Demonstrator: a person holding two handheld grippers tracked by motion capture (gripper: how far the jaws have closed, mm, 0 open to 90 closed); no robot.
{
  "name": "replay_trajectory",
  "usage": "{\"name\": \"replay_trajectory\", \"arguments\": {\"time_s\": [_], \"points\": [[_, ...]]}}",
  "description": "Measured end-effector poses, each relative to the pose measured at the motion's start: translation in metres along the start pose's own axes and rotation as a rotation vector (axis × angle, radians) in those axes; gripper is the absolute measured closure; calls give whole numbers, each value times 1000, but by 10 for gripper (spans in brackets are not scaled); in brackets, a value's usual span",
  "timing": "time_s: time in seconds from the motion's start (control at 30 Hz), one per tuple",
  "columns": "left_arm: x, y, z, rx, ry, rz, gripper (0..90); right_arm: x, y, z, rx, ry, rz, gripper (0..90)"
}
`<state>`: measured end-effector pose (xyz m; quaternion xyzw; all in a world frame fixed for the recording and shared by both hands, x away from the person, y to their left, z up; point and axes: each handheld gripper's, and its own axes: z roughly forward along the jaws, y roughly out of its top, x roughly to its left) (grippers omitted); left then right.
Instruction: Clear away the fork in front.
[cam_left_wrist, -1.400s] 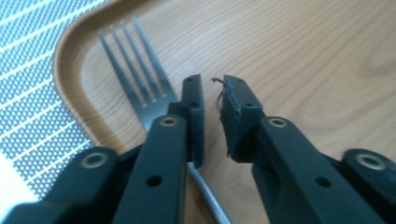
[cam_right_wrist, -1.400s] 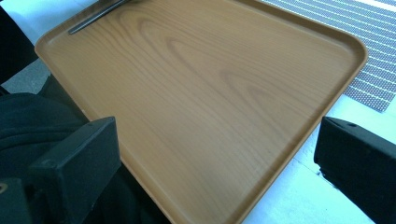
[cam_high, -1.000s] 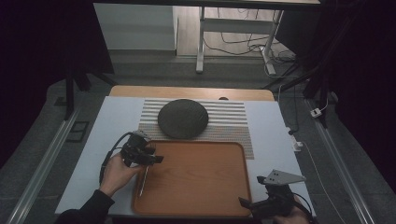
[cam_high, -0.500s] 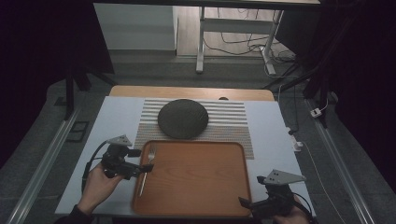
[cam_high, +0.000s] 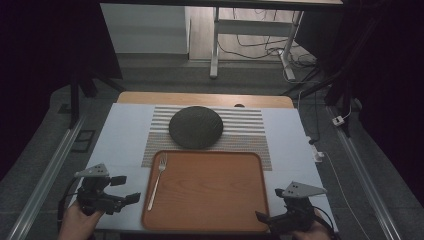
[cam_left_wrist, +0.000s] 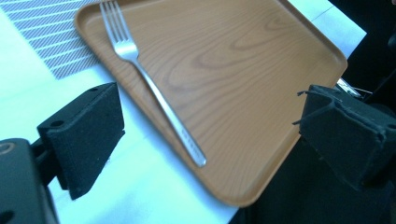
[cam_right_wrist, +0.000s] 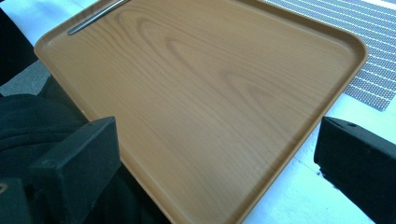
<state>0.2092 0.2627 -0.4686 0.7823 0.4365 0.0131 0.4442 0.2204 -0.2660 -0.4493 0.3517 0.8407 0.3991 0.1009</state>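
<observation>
A silver metal fork (cam_high: 157, 179) lies flat on a brown wood-grain tray (cam_high: 215, 220), along the tray's left side and just inside its raised rim. Its tines point toward the far edge and appear to curve upward; its slim handle (cam_left_wrist: 180, 130) runs back toward the near edge. Nothing is touching the fork.

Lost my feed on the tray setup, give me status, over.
Left gripper open, jaws just opened, nothing between them. Right gripper open, empty. Fork flat on tray, left side. Nothing in the way.
</observation>
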Motion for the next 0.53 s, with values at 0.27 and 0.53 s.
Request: {"name": "replay_trajectory", "arguments": {"time_s": [0.27,0.53], "points": [[-2,-19,-13,11,27,-10,57,1,1,1,10,-2,-3,6],[-7,-23,-8,87,91,28,43,2,1,2,25,-4,-16,10]]}}
